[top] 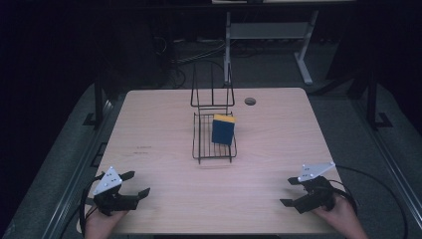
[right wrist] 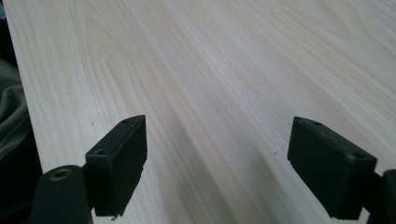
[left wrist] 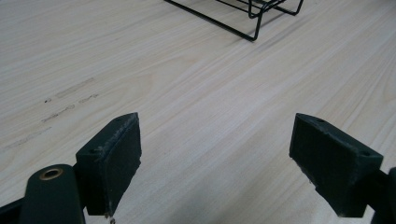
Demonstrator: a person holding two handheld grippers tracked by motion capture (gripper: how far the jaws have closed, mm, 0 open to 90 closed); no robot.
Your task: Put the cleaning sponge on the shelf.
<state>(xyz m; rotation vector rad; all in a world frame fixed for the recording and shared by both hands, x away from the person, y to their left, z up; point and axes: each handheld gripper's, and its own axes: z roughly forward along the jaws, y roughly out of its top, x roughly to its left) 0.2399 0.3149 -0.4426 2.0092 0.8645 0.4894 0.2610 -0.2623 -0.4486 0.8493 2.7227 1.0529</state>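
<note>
At the near edge of the pale wooden table (top: 164, 199), the left gripper (top: 135, 184) sits low over the bare wood, its jaws spread wide with nothing between them. The right gripper (top: 288, 192), held at the near right corner, is likewise spread and empty. Well beyond both, at the table's middle, a black wire rack (top: 201, 144) holds a blue sponge with a yellow face (top: 223, 129), standing tilted against the rack's right side.

A black wire rack (top: 214, 137) sits mid-surface (top: 159, 129) holding a blue and yellow sponge (top: 223, 129) on edge. The left gripper (top: 135, 183) and right gripper (top: 289, 192) rest near the front corners, fingers spread, empty.
</note>
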